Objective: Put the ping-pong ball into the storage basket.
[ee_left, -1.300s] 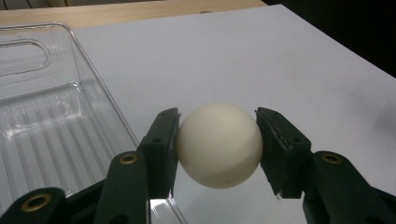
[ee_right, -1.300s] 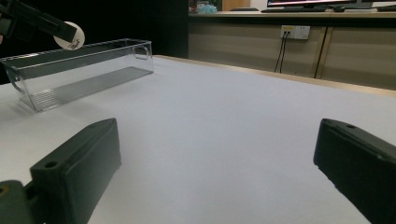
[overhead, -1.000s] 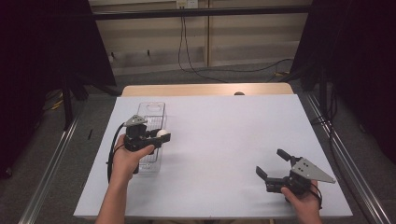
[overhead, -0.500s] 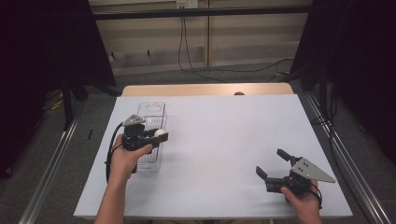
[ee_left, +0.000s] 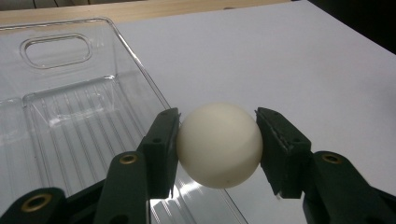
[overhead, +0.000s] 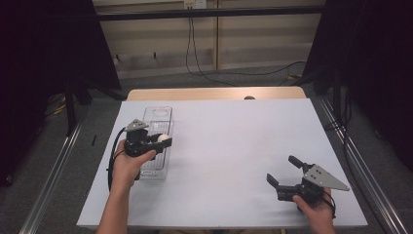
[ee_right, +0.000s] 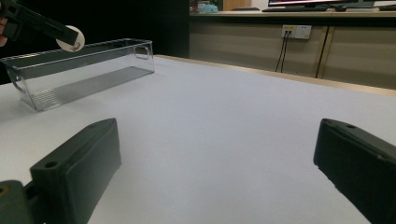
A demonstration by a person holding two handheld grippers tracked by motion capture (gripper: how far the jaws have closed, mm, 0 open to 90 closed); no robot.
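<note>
Nearest me, my right gripper [overhead: 283,176] sits low at the table's [overhead: 234,146] near right corner, jaws spread wide with nothing between them; white tabletop stretches bare ahead of it and across to the left. My left gripper [ee_left: 217,144] is clamped on the white ball [ee_left: 219,144], pads pressing both sides. The ball looks smooth, matte and off-white. It hangs above the long right rim of the clear bin [overhead: 158,141], though I can't quite tell whether it sits inside that edge. Beyond the bin's handle end lies the table's wooden far edge [overhead: 214,93].
</note>
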